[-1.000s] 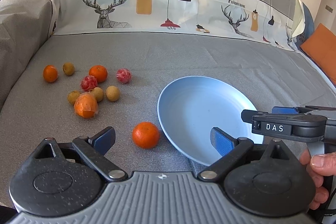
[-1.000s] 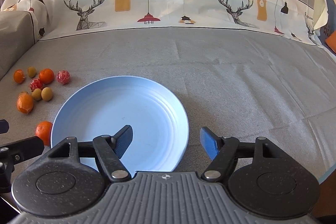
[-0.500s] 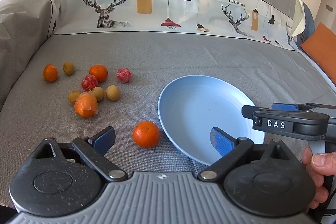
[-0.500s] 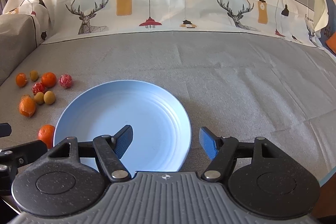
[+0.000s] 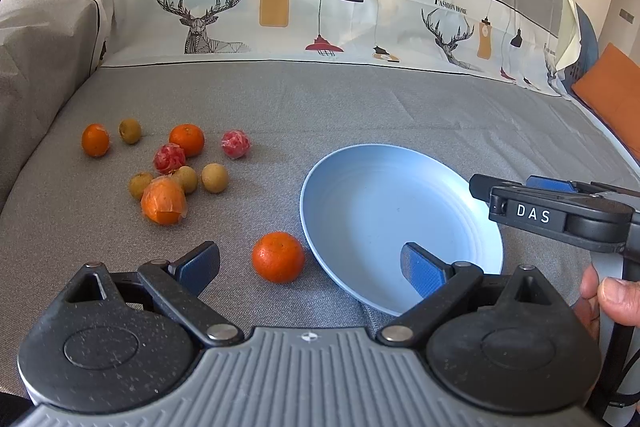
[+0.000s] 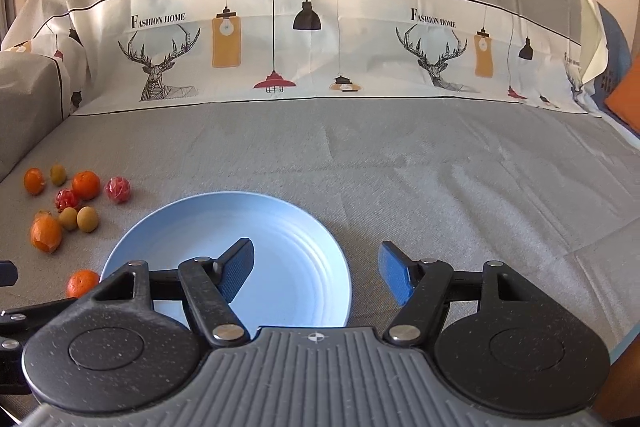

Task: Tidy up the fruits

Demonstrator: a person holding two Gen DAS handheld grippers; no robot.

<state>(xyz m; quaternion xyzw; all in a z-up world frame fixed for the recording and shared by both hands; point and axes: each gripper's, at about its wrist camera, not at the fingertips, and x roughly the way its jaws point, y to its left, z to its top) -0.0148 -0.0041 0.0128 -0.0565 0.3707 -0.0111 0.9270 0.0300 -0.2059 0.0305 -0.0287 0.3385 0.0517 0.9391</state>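
An empty light blue plate (image 5: 384, 195) lies on the grey cloth; it also shows in the right wrist view (image 6: 280, 227). One tangerine (image 5: 278, 257) lies just left of the plate, between my left gripper's open fingers (image 5: 310, 269). The left gripper holds nothing. A cluster of fruit sits at the far left: tangerines (image 5: 186, 139), red wrapped fruits (image 5: 169, 158), brownish longans (image 5: 215, 177) and a wrapped orange (image 5: 163, 201). My right gripper (image 6: 316, 269) is open and empty, over the plate's right edge.
A grey cloth with a deer and lamp print (image 5: 320, 7) covers the sofa-like back and the left armrest (image 5: 36, 39). An orange cushion (image 5: 612, 95) lies at the far right. The right gripper's body (image 5: 560, 215) reaches into the left wrist view at the plate's right.
The right gripper has tilted upward and drawn back a little, so the plate sits lower in its view. The left gripper and the fruit have hardly moved.
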